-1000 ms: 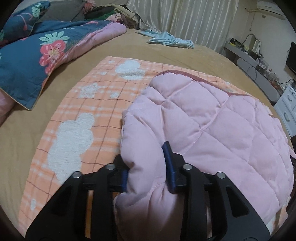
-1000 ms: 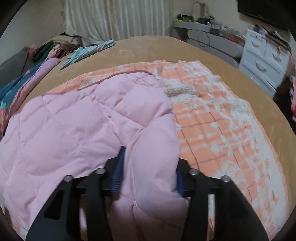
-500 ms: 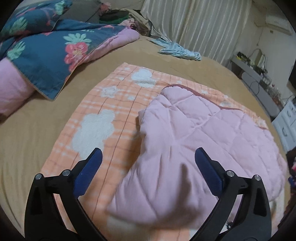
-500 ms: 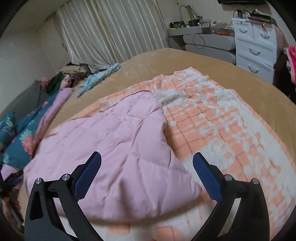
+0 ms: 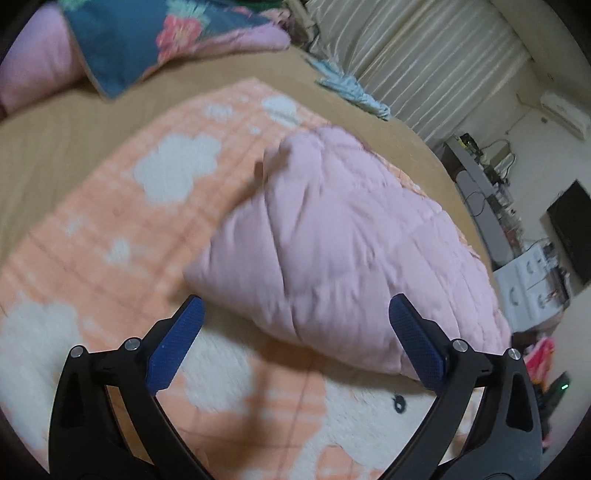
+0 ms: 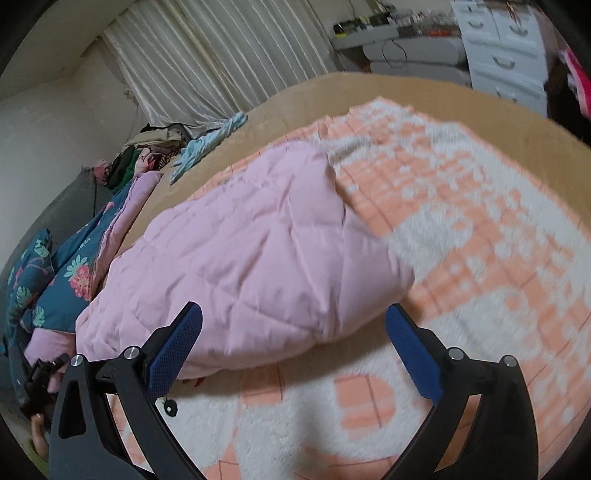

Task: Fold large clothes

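Observation:
A pink quilted garment (image 5: 340, 243) lies folded in a puffy bundle on an orange-and-white checked blanket (image 5: 110, 229). It also shows in the right wrist view (image 6: 243, 266) on the same blanket (image 6: 480, 258). My left gripper (image 5: 295, 332) is open and empty, held above the blanket just short of the garment's near edge. My right gripper (image 6: 293, 336) is open and empty, likewise just short of the near edge. Both have blue pads spread wide.
The blanket lies on a tan bed (image 5: 55, 140). A blue floral quilt (image 5: 155, 33) with pink lining lies at the left. A light blue garment (image 5: 354, 92) lies near the curtains. White drawers (image 6: 502, 55) stand beyond the bed.
Both grippers held a fold of the pink garment one second ago, then opened and let go. Since then both have drawn back and up; the garment lies loose.

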`<state>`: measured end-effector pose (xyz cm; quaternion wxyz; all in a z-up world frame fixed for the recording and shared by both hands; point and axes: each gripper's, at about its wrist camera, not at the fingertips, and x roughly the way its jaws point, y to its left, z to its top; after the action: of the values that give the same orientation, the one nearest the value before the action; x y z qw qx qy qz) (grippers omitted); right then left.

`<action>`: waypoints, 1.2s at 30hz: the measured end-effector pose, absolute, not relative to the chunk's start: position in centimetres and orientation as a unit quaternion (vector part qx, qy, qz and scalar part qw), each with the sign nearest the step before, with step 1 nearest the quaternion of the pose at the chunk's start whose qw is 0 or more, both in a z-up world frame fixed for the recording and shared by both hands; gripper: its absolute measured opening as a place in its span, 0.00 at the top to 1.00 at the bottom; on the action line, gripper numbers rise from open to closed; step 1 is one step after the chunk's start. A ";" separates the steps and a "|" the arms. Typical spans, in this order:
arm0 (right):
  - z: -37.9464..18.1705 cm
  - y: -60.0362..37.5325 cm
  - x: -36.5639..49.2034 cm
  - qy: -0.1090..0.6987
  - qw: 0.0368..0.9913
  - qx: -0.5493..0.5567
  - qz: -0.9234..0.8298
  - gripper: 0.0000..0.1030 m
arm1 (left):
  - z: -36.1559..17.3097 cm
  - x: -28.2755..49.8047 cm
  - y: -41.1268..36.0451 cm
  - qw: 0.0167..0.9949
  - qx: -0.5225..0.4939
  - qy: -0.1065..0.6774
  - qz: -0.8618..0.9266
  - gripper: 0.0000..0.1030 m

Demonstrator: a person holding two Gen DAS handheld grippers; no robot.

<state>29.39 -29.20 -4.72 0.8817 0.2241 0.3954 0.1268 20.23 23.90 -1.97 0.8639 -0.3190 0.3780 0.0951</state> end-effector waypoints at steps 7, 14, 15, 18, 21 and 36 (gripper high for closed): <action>-7.1 -28.5 30.6 0.421 0.860 0.259 0.127 0.04 | -7.0 21.6 24.3 0.818 -0.419 0.389 0.065 0.09; -9.3 -27.3 32.5 0.437 0.849 0.272 0.122 0.04 | -7.4 23.3 24.7 0.815 -0.453 0.357 0.055 0.09; -9.5 -27.1 32.8 0.436 0.848 0.274 0.123 0.04 | -7.2 23.8 24.7 0.818 -0.450 0.355 0.057 0.09; -9.9 -27.1 33.5 0.433 0.844 0.290 0.127 0.04 | -7.3 24.8 24.5 0.821 -0.442 0.356 0.064 0.08; -10.4 -27.0 34.5 0.434 0.839 0.301 0.131 0.04 | -7.6 25.4 24.5 0.820 -0.443 0.356 0.066 0.08; -10.8 -26.2 36.7 0.415 0.839 0.314 0.159 0.25 | -8.4 27.2 24.6 0.823 -0.440 0.352 0.071 0.08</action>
<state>36.73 -26.19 -10.76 0.8388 0.3143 0.4153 0.1586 27.22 24.63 -8.45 0.8232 -0.4396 0.3522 0.0715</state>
